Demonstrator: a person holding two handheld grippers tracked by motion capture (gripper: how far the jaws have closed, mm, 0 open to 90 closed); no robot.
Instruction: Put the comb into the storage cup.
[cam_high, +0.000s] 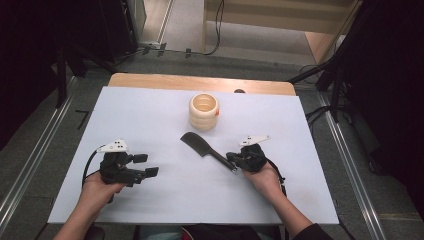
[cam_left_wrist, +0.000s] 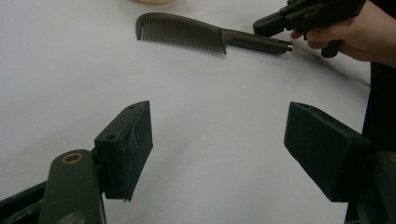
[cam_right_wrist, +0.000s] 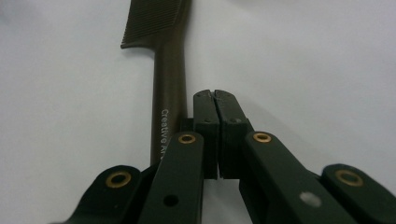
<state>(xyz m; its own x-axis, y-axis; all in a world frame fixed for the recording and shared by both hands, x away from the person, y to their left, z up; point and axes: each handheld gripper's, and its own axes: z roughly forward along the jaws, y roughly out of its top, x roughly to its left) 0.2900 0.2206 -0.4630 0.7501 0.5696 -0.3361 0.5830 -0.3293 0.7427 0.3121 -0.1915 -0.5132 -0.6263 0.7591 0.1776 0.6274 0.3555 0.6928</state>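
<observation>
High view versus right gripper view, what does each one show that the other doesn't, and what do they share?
High view alone: the cream ribbed cup behind the comb, the left gripper open over bare table, both hands and the floor around the table. Right gripper view alone: white lettering printed along the comb's handle, and the right gripper seen close, jaws pressed together beside that handle, not around it. Both share the dark comb lying on the white table.
</observation>
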